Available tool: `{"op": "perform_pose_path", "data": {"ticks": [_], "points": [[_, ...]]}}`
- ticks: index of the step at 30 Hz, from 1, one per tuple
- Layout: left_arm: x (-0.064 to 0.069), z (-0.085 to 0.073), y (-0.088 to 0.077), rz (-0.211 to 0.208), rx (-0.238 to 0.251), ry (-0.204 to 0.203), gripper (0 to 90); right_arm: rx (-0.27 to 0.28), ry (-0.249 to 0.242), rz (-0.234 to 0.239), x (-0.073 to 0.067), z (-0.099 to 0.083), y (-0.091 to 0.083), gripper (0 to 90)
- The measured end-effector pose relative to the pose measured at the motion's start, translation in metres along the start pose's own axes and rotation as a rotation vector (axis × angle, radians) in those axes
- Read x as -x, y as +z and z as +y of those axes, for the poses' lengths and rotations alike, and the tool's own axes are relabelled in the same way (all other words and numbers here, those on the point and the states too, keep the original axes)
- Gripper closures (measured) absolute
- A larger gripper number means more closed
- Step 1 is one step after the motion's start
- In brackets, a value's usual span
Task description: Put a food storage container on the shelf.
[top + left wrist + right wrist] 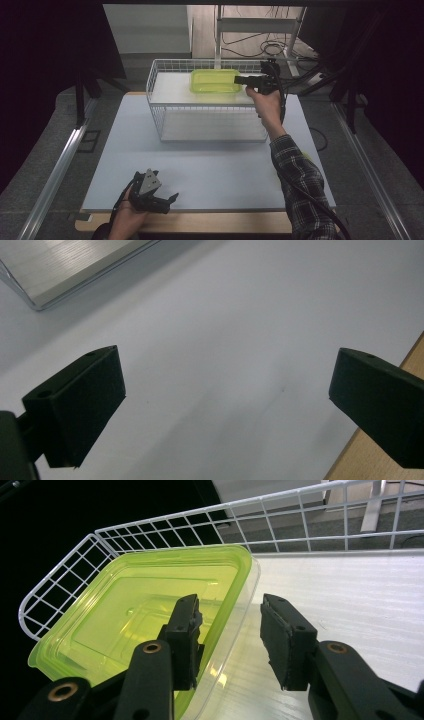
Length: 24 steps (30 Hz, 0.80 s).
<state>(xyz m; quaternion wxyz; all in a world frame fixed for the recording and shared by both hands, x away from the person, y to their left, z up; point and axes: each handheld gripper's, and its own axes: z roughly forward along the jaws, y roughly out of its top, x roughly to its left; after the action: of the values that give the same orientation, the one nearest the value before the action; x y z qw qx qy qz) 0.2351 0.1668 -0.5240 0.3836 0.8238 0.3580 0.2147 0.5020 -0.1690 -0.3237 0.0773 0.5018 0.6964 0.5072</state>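
The left gripper [159, 199] rests idle at the worktop's [210, 165] near edge, jaws wide apart around nothing. In the wire basket [165, 102], on its upper shelf toward the far right corner, sits the green container [215, 80]. The right gripper [227, 630] straddles its wall, jaws parted and not pressing. To release cleanly, I judge it should spread wider, then draw straight back without nudging the rim.

A pale grey sheet [210, 165] covers the wooden table [215, 222]. Grey floor [40, 150] lies all around, with metal rails [55, 170] on either side, dark curtains [45, 45] flanking, and cables [265, 47] tangled on the floor beyond
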Motion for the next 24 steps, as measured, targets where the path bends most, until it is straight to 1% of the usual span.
{"op": "perform_pose_path", "data": {"ticks": [2,4,8,10,12,15,16,18,20,24], "points": [[0.0,0.0,0.0,0.001,0.005,-0.002,1.2,0.0,-0.014,-0.006,-0.001,0.0,-0.001,55.8],[-0.001,0.0,-0.001,0.001,0.013,-0.008,1.2,0.01,-0.031,-0.009,-0.002,-0.001,-0.003,51.2],[-0.002,0.0,-0.002,-0.007,0.024,-0.032,1.4,0.012,-0.062,0.021,-0.003,-0.001,-0.011,43.2],[-0.003,0.0,-0.002,-0.007,0.022,-0.038,1.5,0.006,-0.078,0.042,-0.005,-0.002,-0.015,39.2],[-0.003,0.0,-0.003,-0.004,0.024,-0.044,1.7,0.005,-0.098,0.048,-0.006,-0.004,-0.019,35.2],[-0.004,0.0,-0.002,-0.003,0.025,-0.057,2.1,0.002,-0.124,0.062,-0.009,-0.007,-0.026,31.0],[-0.004,0.0,-0.002,-0.008,0.031,-0.075,2.2,0.0,-0.133,0.065,-0.01,-0.008,-0.029,30.2],[-0.006,-0.001,-0.003,-0.012,0.032,-0.091,2.5,0.001,-0.16,0.07,-0.013,-0.013,-0.037,26.9],[-0.007,-0.001,-0.003,-0.008,0.03,-0.097,2.5,0.002,-0.165,0.071,-0.014,-0.014,-0.039,26.4],[-0.007,-0.001,-0.002,-0.006,0.029,-0.09,2.5,-0.003,-0.199,0.069,-0.015,-0.022,-0.046,23.0]]}}
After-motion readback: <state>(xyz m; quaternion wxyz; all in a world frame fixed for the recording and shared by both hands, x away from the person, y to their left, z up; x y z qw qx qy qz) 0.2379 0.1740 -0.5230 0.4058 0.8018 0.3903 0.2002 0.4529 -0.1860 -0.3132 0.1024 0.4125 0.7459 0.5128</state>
